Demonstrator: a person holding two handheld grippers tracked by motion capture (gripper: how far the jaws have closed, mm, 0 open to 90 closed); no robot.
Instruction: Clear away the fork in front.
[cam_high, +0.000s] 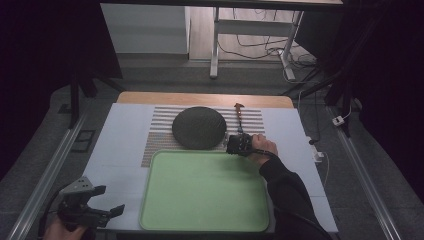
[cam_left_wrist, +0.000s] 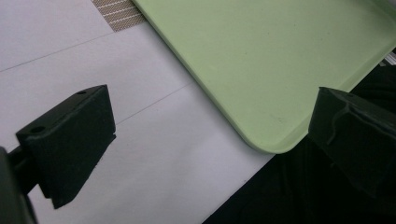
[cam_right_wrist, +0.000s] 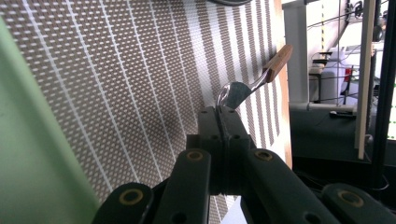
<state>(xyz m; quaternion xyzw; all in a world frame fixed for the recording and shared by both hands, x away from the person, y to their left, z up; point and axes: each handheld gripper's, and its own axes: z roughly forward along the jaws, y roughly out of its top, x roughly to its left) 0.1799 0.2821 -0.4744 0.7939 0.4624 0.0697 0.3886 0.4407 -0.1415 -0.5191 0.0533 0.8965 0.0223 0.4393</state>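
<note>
The right hand-held gripper (cam_high: 239, 144) has its jaws pinched on the bowl of a spoon (cam_right_wrist: 252, 84), which lies on the striped woven placemat (cam_high: 160, 131) just right of a dark round plate (cam_high: 199, 127). Nothing yet sits on the smooth green plastic tray (cam_high: 200, 220), so the moving looks barely begun. The spoon is shiny metal with a wooden handle. The left hand-held gripper (cam_high: 102, 200) hangs wide open near the table's (cam_high: 120, 150) front corner.

A light green tray (cam_high: 204, 190) lies at the near centre of the desk (cam_high: 120, 145). Beyond it, a dark round plate (cam_high: 198, 127) rests on a striped placemat (cam_high: 159, 131).
</note>
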